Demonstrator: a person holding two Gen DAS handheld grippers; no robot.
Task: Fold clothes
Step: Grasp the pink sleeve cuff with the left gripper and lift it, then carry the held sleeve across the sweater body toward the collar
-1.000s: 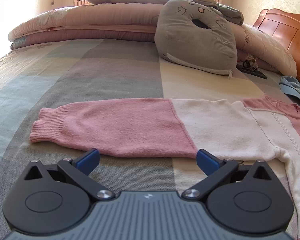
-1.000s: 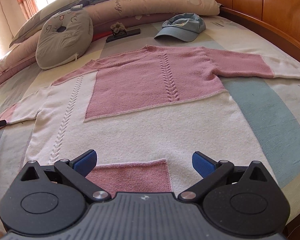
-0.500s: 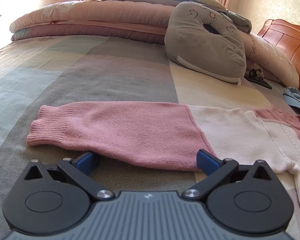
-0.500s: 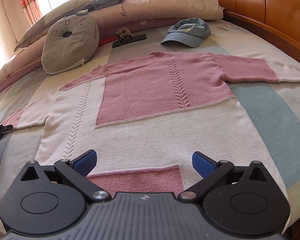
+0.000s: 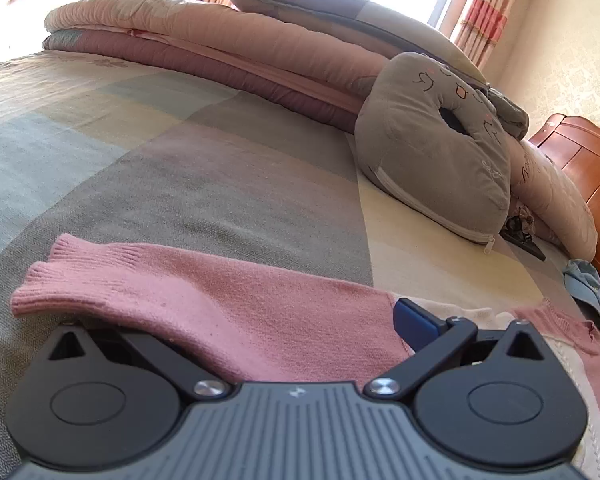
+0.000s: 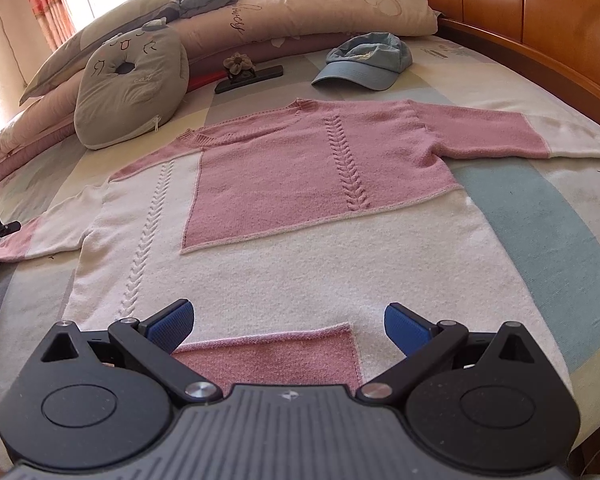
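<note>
The left gripper [image 5: 260,320] straddles the sweater [image 6: 300,208] sleeve [image 5: 204,308], jaws wide, one finger seemingly beneath it. The right gripper [image 6: 286,322] hovers wide over the hem.

A grey plush ring cushion with an embroidered cat face [image 6: 130,92] leans against rolled pink quilts [image 5: 204,52] at the far side of the checked bedspread [image 5: 180,168]. A light-blue cloth cap [image 6: 366,62] lies near the polished wooden headboard [image 6: 540,12]. A small fabric flower on a dark flat base [image 6: 244,70] sits between cushion and cap.
</note>
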